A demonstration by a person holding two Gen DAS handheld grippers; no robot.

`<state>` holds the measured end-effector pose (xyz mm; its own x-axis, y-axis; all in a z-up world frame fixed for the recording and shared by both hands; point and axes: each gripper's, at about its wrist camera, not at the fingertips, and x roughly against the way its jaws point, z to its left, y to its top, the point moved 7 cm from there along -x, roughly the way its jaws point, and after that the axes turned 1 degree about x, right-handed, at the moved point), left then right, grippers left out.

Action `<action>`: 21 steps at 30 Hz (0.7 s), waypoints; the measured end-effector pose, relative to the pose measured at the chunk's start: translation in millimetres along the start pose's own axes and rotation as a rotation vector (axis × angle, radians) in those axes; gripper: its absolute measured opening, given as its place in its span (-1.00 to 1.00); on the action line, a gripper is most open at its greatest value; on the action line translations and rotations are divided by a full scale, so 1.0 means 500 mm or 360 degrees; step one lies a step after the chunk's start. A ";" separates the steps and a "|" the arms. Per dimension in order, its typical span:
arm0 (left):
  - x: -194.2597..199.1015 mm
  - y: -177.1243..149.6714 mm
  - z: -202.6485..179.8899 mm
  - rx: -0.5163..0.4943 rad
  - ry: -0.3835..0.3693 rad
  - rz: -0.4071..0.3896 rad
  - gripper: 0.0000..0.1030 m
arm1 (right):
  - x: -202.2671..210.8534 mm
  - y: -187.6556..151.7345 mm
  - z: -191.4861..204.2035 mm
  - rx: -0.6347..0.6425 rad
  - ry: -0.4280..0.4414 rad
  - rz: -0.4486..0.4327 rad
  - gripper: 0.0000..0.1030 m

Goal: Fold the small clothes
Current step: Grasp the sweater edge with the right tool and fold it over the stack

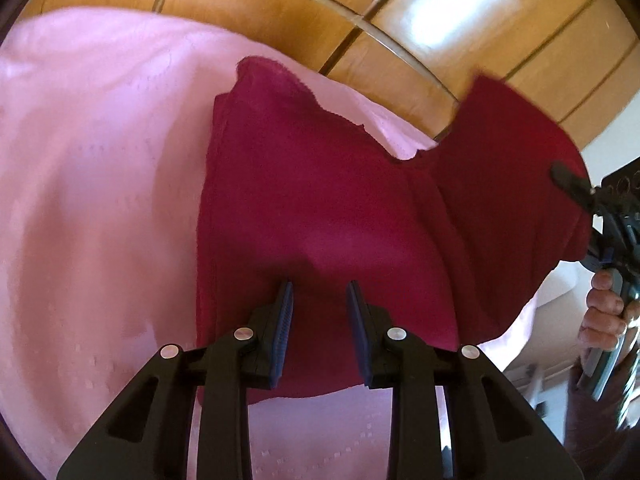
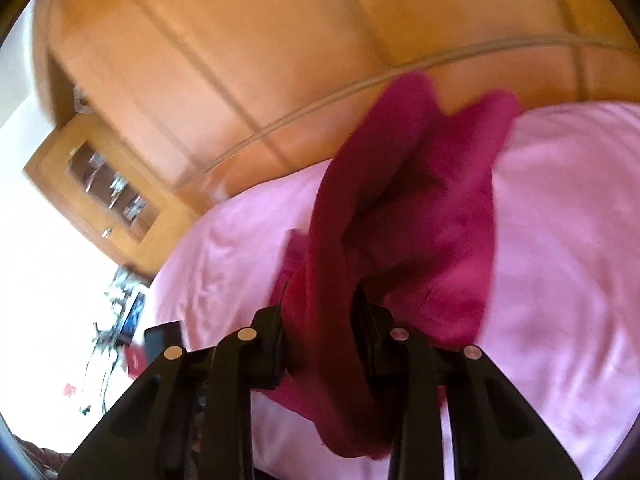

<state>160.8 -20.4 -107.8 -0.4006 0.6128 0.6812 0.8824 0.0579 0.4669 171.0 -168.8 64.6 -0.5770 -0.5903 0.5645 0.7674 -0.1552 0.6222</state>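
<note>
Crimson knit fabric fills the middle of both views: a small garment (image 1: 320, 200) lying on a pink sheet (image 1: 100, 180) that covers the bed. In the left wrist view most of the garment rests flat on the sheet, its far edge folded into a peak, while its right part is lifted off the sheet and hangs in a fold.

The left gripper (image 1: 320, 320) sits low over the near part of the garment with its jaws apart and a clear gap between the blue ribbed pads (image 1: 285, 312). Cloth shows through that gap, yet neither pad presses on it, so this tool holds nothing.

The right gripper (image 2: 318, 336) has a thick bunch of the garment (image 2: 400, 220) between its fingers, the cloth packed against both inner faces and spilling out below them; the jaws are drawn in on that bunch. From there the fabric rises in a twisted fold and drops back to the sheet (image 2: 560, 240). In the left wrist view the same tool (image 1: 576, 190) appears at the right edge, its black tip against the raised cloth, with the person's hand (image 1: 606, 312) wrapped around the handle.

Behind the bed stand wooden wardrobe doors (image 1: 280, 8). The right wrist view is blurred; a wooden cabinet (image 2: 108, 188) with a glass front stands at its left.
</note>
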 end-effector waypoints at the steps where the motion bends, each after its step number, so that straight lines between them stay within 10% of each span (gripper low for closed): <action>1: 0.000 0.002 0.003 0.0023 -0.0022 0.0003 -0.47 | -0.024 -0.002 0.017 0.0025 0.0010 0.0032 -0.49; 11: 0.075 0.043 0.063 0.0327 -0.0240 -0.0087 -0.42 | -0.235 -0.133 0.114 0.0348 -0.0038 0.0415 -0.43; 15: 0.106 0.070 0.084 0.0426 -0.0305 -0.0132 -0.12 | -0.199 -0.150 0.140 0.0408 0.0156 0.0409 0.08; 21: 0.128 0.109 0.053 0.0417 -0.0364 -0.0145 -0.06 | -0.084 -0.158 0.116 0.0351 0.0265 0.0296 0.18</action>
<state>189.9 42.9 -53.7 -0.4412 0.7547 0.4856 0.8907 0.3024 0.3394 118.5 -85.9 23.1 -0.3652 -0.7168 0.5940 0.7657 0.1316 0.6296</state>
